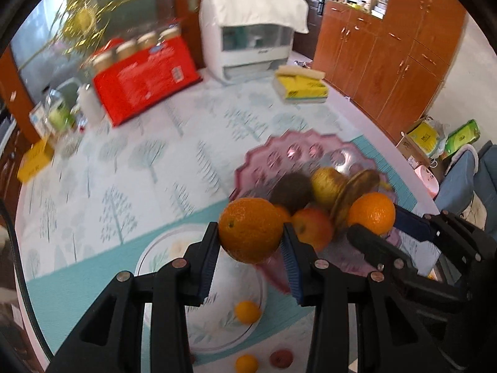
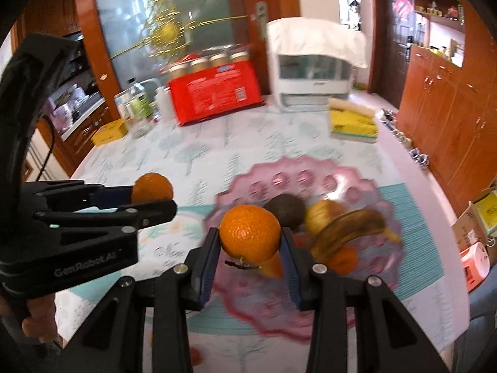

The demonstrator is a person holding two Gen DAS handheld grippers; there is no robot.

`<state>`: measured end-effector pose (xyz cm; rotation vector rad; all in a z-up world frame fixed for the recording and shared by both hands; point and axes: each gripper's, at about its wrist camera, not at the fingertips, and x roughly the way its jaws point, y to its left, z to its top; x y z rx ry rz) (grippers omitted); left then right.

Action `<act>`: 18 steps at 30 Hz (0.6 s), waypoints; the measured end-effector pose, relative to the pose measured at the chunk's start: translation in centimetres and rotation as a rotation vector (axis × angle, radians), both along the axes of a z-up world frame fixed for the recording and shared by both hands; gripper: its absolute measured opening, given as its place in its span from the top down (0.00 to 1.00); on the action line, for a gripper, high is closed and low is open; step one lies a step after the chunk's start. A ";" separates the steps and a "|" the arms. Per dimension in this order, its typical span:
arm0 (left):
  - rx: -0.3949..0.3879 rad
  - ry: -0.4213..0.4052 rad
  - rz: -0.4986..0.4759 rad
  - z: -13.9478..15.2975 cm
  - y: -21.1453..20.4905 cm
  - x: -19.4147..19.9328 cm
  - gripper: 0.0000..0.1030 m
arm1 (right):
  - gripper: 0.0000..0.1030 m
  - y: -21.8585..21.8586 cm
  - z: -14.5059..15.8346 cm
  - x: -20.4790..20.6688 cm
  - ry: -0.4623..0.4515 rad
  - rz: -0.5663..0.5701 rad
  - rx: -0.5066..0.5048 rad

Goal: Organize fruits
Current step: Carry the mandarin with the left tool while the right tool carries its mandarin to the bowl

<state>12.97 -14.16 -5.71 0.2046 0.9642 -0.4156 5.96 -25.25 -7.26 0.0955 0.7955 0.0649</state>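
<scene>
My left gripper [image 1: 251, 233] is shut on a large orange [image 1: 250, 230], held above a white plate [image 1: 155, 248] and beside the pink scalloped fruit bowl [image 1: 279, 143]. My right gripper [image 2: 250, 242] is shut on another orange [image 2: 250, 233], held over the pink bowl [image 2: 298, 174]. The bowl holds a kiwi [image 2: 284, 209], a yellow apple [image 2: 323, 214], a browned banana [image 2: 351, 230], a red apple [image 1: 312, 228] and small oranges [image 2: 343, 259]. The left gripper and its orange [image 2: 152, 188] show at the left of the right wrist view; the right gripper's orange [image 1: 371, 213] shows in the left wrist view.
A small orange [image 1: 247, 311] lies on the white plate; another [image 1: 246, 363] and a reddish fruit [image 1: 281, 359] lie on the cloth below it. At the table's back stand a red package [image 1: 146, 77], a white appliance [image 1: 251, 34], yellow tissue packs [image 1: 301, 85] and bottles [image 1: 59, 115].
</scene>
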 end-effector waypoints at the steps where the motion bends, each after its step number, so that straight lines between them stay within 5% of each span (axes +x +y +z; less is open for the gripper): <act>1: 0.002 -0.009 -0.007 0.0 -1.1 0.6 0.63 | 0.62 -1.0 0.1 0.5 0.000 -0.013 -0.002; 11: 0.046 0.050 0.036 -4.7 -6.5 6.7 0.63 | 0.62 -9.1 -2.4 6.6 0.076 -0.136 0.054; 18: 0.080 0.086 0.066 -8.0 -7.6 8.9 0.63 | 0.62 -9.8 -5.1 9.4 0.139 -0.133 0.090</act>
